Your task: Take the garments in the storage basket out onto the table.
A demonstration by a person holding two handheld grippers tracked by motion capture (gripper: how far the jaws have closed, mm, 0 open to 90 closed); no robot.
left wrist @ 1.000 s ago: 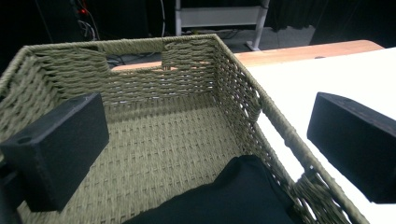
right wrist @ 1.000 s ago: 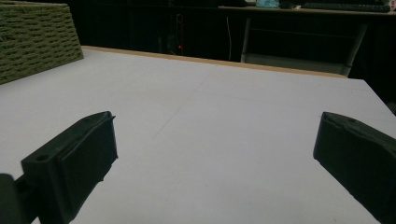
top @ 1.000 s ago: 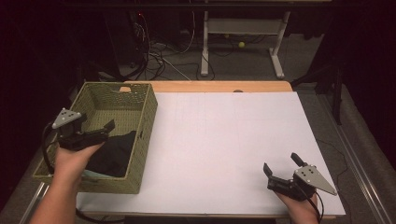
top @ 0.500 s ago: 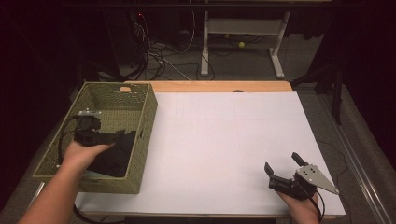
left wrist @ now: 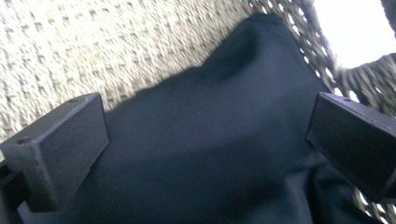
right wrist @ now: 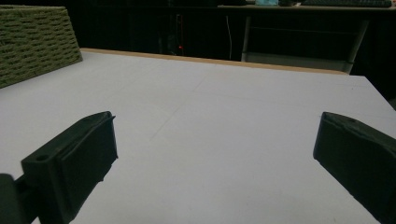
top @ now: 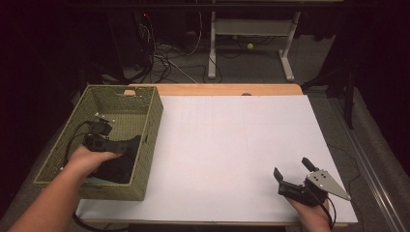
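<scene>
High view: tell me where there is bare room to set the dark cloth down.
The white table top is bare from the woven basket across to its right edge; only the near right corner is taken, by the right gripper. The basket is crowded: the dark cloth and the left gripper fill its near end.

One woven basket (top: 147, 121), one dark cloth (left wrist: 210, 154), two tongs: left tongs (left wrist: 205, 140), right tongs (top: 293, 171).

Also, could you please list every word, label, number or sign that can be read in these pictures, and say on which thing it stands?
None can be read: no text shows on the woven basket, the dark cloth in it, the white table sheet, or either gripper.
</scene>
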